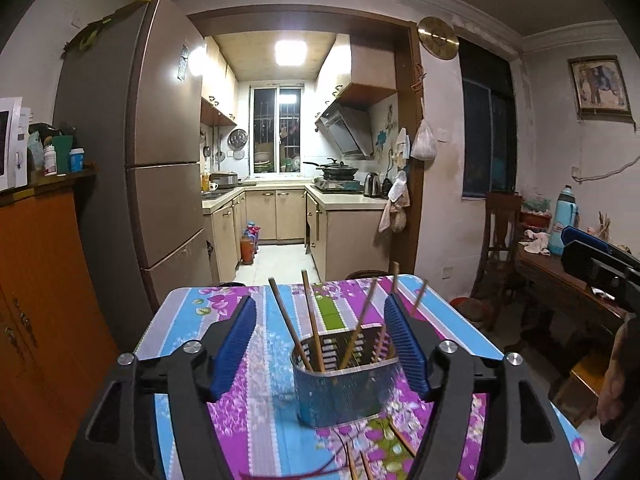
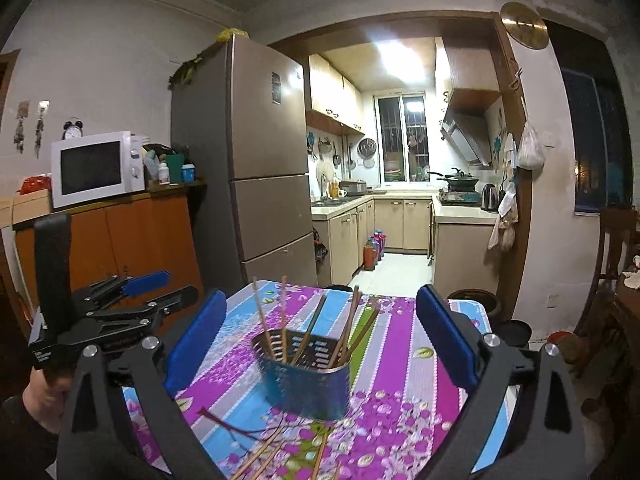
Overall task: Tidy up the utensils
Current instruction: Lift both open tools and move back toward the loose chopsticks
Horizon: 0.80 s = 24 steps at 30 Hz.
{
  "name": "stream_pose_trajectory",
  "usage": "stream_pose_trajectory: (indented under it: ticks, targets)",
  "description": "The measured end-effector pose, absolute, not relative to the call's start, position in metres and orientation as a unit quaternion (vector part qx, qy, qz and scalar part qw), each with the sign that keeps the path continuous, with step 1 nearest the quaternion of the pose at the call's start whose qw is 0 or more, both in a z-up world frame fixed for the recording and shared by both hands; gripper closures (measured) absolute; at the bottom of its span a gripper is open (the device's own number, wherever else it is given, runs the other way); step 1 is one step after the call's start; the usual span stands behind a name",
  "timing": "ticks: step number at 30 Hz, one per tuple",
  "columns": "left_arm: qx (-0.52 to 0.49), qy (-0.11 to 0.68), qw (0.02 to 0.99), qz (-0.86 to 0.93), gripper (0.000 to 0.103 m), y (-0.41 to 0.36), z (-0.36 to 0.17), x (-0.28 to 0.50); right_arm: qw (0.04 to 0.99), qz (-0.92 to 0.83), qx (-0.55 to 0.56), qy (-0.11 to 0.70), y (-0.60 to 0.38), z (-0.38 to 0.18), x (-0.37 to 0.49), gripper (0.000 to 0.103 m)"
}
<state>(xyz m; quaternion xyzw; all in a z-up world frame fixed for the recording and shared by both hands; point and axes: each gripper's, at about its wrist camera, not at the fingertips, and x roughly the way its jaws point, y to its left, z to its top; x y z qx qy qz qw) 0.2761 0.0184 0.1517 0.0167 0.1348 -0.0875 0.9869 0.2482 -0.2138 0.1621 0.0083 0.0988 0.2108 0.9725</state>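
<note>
A blue-grey metal utensil holder (image 1: 344,388) stands on the floral tablecloth (image 1: 256,408) with several wooden chopsticks (image 1: 312,320) leaning in it. Loose chopsticks (image 1: 384,448) lie on the cloth in front of it. My left gripper (image 1: 320,344) is open and empty, held above the table with the holder between its blue pads. In the right wrist view the holder (image 2: 308,376) stands between the blue pads of my right gripper (image 2: 320,336), which is open and empty. More loose chopsticks (image 2: 260,452) lie near the front edge. The left gripper (image 2: 120,308) shows at the left.
A fridge (image 1: 160,160) and an orange cabinet (image 1: 44,280) stand left of the table. The kitchen doorway lies behind it. A dark wooden side table (image 1: 568,280) with a blue thermos (image 1: 562,220) and a chair stand to the right.
</note>
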Motion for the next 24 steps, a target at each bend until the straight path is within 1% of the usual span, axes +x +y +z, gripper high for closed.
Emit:
stream_pose_trajectory:
  ticks: [8,13,14,15,16,17,18,19,21,24]
  targets:
    - [0.026,0.112,0.988,-0.102,0.033,0.019,0.130,0.204,0.971,0.227,0.008,0.080,-0.220,0.139,0.182,0.010]
    - [0.038,0.113,0.987,-0.105,0.032,0.022,0.093,0.160,0.968,0.236,0.005,0.085,-0.224,0.105,0.141,0.011]
    - [0.042,0.115,0.987,-0.104,0.032,0.022,0.086,0.156,0.967,0.237,0.006,0.090,-0.225,0.096,0.136,0.013]
    - [0.046,0.119,0.986,-0.104,0.032,0.021,0.077,0.151,0.967,0.238,0.007,0.096,-0.226,0.086,0.130,0.020]
    - [0.049,0.124,0.985,-0.105,0.032,0.021,0.067,0.147,0.966,0.238,0.009,0.102,-0.226,0.075,0.125,0.023]
    - [0.052,0.131,0.984,-0.109,0.032,0.020,0.054,0.141,0.965,0.238,0.011,0.111,-0.227,0.064,0.121,0.031]
    - [0.053,0.137,0.983,-0.110,0.032,0.020,0.044,0.138,0.964,0.238,0.013,0.119,-0.227,0.054,0.119,0.042]
    - [0.052,0.145,0.982,-0.113,0.032,0.020,0.031,0.134,0.963,0.237,0.013,0.129,-0.226,0.044,0.116,0.046]
    - [0.052,0.153,0.980,-0.116,0.032,0.022,0.011,0.128,0.959,0.237,0.013,0.152,-0.224,0.018,0.116,0.060]
    - [0.049,0.178,0.975,-0.124,0.032,0.022,-0.018,0.124,0.955,0.232,0.006,0.183,-0.218,-0.019,0.117,0.071]
